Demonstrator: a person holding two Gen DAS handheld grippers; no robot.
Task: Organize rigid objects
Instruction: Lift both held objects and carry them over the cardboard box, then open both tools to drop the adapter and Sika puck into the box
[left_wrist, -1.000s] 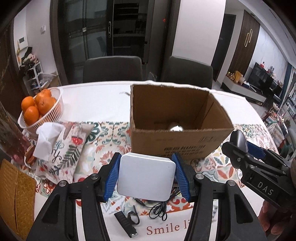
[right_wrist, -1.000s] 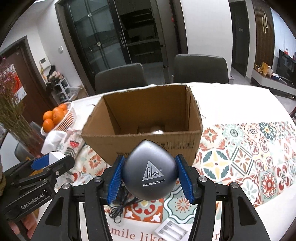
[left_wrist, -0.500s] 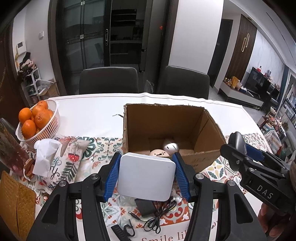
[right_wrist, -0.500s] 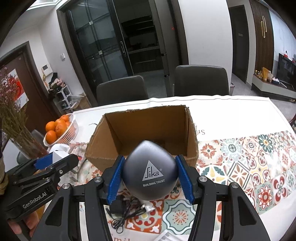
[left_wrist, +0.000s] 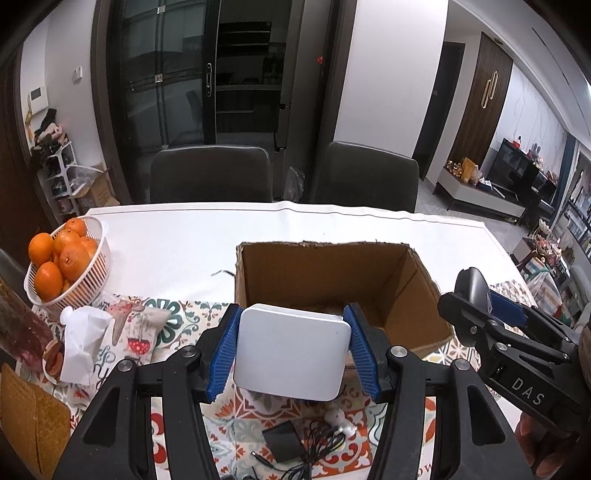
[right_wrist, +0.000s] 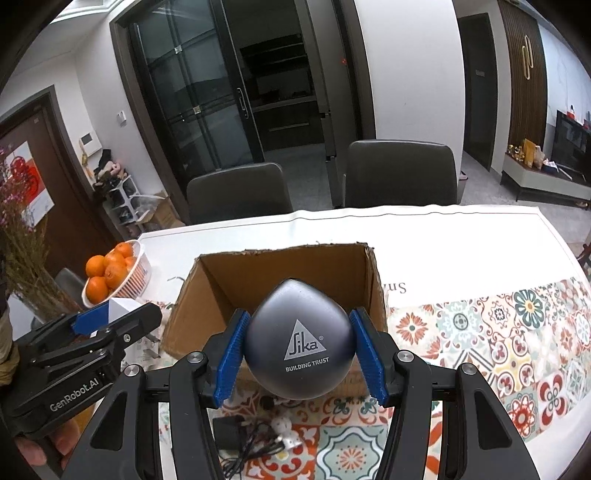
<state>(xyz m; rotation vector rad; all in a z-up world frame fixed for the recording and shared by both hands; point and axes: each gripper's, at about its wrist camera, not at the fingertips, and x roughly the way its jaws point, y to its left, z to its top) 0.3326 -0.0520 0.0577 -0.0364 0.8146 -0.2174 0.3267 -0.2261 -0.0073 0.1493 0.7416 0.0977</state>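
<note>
I had the left gripper (left_wrist: 291, 350) clamped on the white box (left_wrist: 291, 350) and the right gripper (right_wrist: 301, 349) clamped on the grey Sika ball (right_wrist: 301, 349), both just short of the cardboard box (left_wrist: 325, 273) near wall. Risk: ball's curved sides could slip the pads; both drops together could collide. Only right cam showed the flowers (right_wrist: 18, 266); only left cam the cork mat (left_wrist: 26, 417).

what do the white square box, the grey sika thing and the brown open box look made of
White square box: likely matte plastic, smooth with rounded corners. Grey rounded Sika object: satin plastic or rubber, soft sheen; unclear which. Brown open box: corrugated cardboard, ragged cut rim.
</note>
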